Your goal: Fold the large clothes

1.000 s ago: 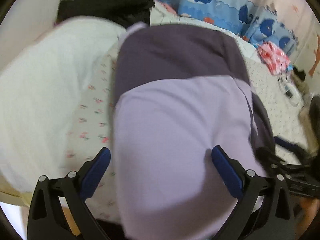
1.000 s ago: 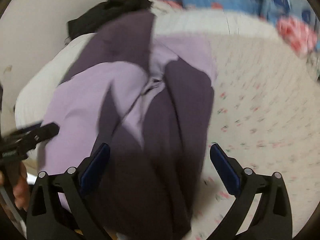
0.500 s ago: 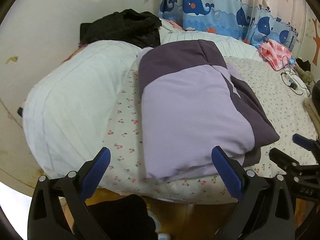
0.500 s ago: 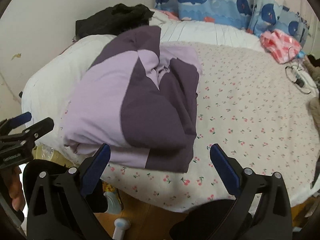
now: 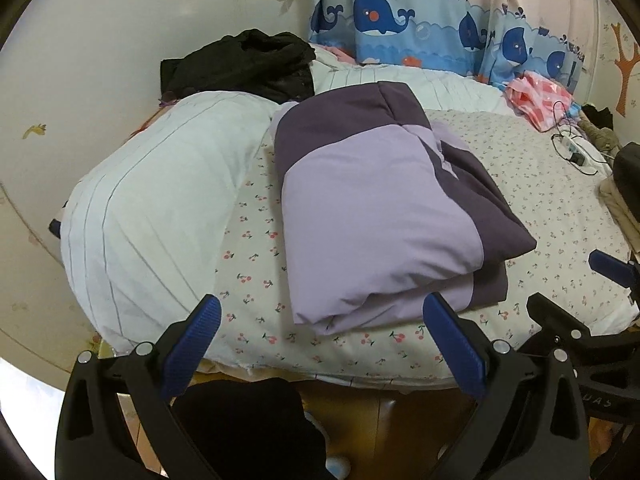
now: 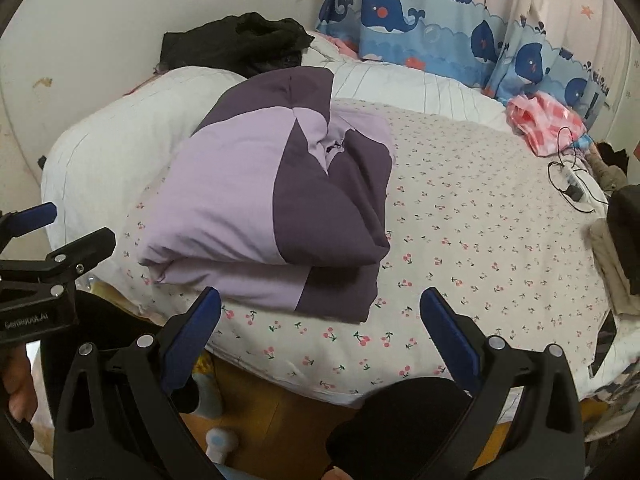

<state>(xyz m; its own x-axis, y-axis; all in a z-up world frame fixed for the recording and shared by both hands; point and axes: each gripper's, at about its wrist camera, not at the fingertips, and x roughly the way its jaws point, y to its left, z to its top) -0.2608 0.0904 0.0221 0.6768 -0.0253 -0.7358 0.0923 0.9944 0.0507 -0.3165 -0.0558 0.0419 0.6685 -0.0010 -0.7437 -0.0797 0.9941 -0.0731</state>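
Folded purple garment [image 5: 376,208] lies lengthwise toward the curtain [image 5: 440,20].

A second ago my left gripper [image 5: 320,344] is right down over the two-tone purple garment [image 5: 384,216], lilac cloth filling the space between my blue pads [image 5: 192,344]. Now it is pulled back past the edge of the bed [image 5: 360,368], jaws wide, nothing between them (the wooden floor [image 5: 372,432] shows below them now). My right gripper [image 6: 320,336] makes the same retreat: a second ago it hangs close above the dark purple folds, now it sits off the mattress edge, spread and empty. The garment comes into whole view, lying as a folded bundle on the cherry-print sheet [image 6: 480,240], both grippers clear of it.
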